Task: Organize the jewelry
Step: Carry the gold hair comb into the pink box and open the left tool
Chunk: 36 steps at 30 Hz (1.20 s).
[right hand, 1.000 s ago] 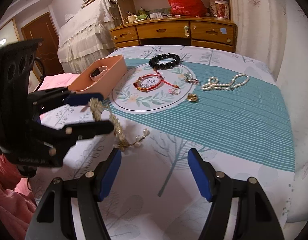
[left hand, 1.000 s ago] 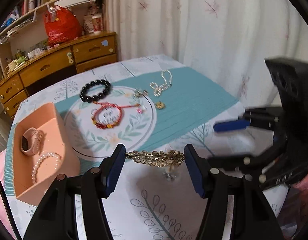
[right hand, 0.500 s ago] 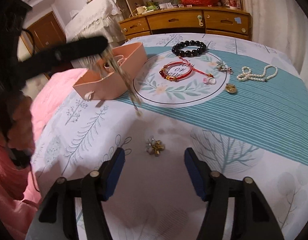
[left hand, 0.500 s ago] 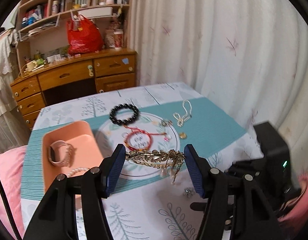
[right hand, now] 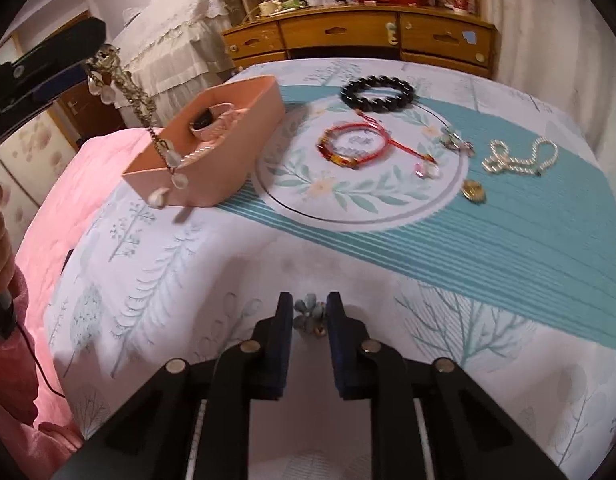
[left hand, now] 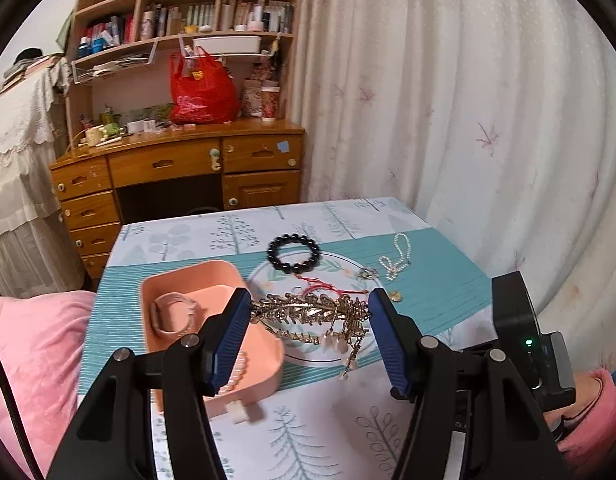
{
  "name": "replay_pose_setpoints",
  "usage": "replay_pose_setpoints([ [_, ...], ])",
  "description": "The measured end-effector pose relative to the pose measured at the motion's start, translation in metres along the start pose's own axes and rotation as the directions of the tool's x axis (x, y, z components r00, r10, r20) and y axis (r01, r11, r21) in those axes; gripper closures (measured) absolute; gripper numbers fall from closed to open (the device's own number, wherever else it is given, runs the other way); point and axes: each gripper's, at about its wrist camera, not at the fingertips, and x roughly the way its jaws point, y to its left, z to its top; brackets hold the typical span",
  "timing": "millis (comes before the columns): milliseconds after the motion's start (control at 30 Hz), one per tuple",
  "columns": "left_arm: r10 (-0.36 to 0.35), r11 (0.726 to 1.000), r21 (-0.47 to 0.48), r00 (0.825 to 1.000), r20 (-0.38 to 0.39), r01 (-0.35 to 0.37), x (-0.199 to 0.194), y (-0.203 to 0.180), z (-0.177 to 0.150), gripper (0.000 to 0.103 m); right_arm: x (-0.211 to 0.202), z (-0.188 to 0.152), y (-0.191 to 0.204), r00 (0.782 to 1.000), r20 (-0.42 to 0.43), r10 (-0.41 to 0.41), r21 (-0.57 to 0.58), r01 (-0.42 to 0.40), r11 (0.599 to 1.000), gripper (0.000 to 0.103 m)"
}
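My left gripper [left hand: 309, 318] is shut on a gold leaf hairpiece [left hand: 311, 312] with dangling pearl drops, held in the air above the table by the pink tray [left hand: 268, 376]. The hairpiece also shows in the right wrist view [right hand: 124, 84], hanging over the tray [right hand: 228, 168]. The tray holds a pink watch [left hand: 172, 314] and a pearl bracelet [left hand: 234, 376]. My right gripper [right hand: 309, 314] has closed around a small flower brooch [right hand: 308, 314] on the tablecloth. A black bead bracelet [right hand: 377, 94], a red cord bracelet [right hand: 353, 148], a pearl necklace [right hand: 517, 158] and a gold pendant [right hand: 473, 192] lie on the cloth.
The table [right hand: 507, 280] has a white and teal cloth with a round leaf print. A small silver charm [right hand: 455, 144] lies near the pearls. A pink blanket [right hand: 56, 208] lies left of the table. A wooden desk [left hand: 180, 168] and curtain [left hand: 447, 100] stand behind.
My left gripper has lifted the gold hairpiece higher and carried it left toward the pink tray. My right gripper has dropped to the flower brooch and closed around it.
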Motion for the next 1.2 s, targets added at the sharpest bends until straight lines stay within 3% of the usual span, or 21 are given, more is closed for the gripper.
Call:
replay_pose_setpoints([
  [367, 0.163, 0.984, -0.073, 0.987, 0.004, -0.163, -0.009, 0.054, -0.004, 0.044, -0.006, 0.046, 0.049, 0.996, 0.028, 0.081, -0.132, -0.076, 0.988, 0.088],
  [567, 0.199, 0.974, -0.108, 0.980, -0.026, -0.201, 0.001, 0.080, -0.007, 0.044, -0.013, 0.084, 0.075, 0.987, 0.081, 0.142, -0.189, -0.124, 0.974, 0.088],
  [700, 0.196, 0.969, -0.141, 0.979, -0.055, -0.202, 0.012, 0.095, -0.009, 0.044, -0.010, 0.104, 0.082, 0.979, 0.100, 0.178, -0.194, -0.156, 0.969, 0.088],
  [800, 0.183, 0.967, -0.167, 0.980, -0.080, -0.194, 0.021, 0.103, -0.008, 0.044, 0.000, 0.115, 0.076, 0.971, 0.104, 0.215, -0.137, -0.200, 0.970, 0.087],
  [833, 0.176, 0.967, -0.173, 0.980, -0.089, -0.189, 0.025, 0.105, -0.007, 0.042, 0.003, 0.117, 0.074, 0.968, 0.098, 0.229, -0.120, -0.217, 0.969, 0.084],
  [900, 0.149, 0.968, -0.189, 0.985, -0.081, -0.162, 0.026, 0.109, -0.004, 0.028, 0.011, 0.121, 0.067, 0.967, 0.074, 0.242, -0.073, -0.236, 0.969, 0.074],
  [933, 0.139, 0.969, -0.197, 0.988, -0.070, -0.150, 0.024, 0.109, -0.003, 0.017, 0.013, 0.122, 0.062, 0.968, 0.067, 0.240, -0.049, -0.237, 0.970, 0.068],
  [967, 0.129, 0.970, -0.200, 0.990, -0.051, -0.137, 0.021, 0.109, -0.002, 0.015, 0.012, 0.122, 0.058, 0.969, 0.070, 0.238, -0.033, -0.236, 0.971, 0.065],
  [1200, 0.141, 0.975, -0.170, 0.989, -0.041, -0.146, 0.012, 0.097, 0.008, 0.015, -0.011, 0.122, 0.030, 0.978, 0.116, 0.171, 0.016, -0.174, 0.985, 0.059],
])
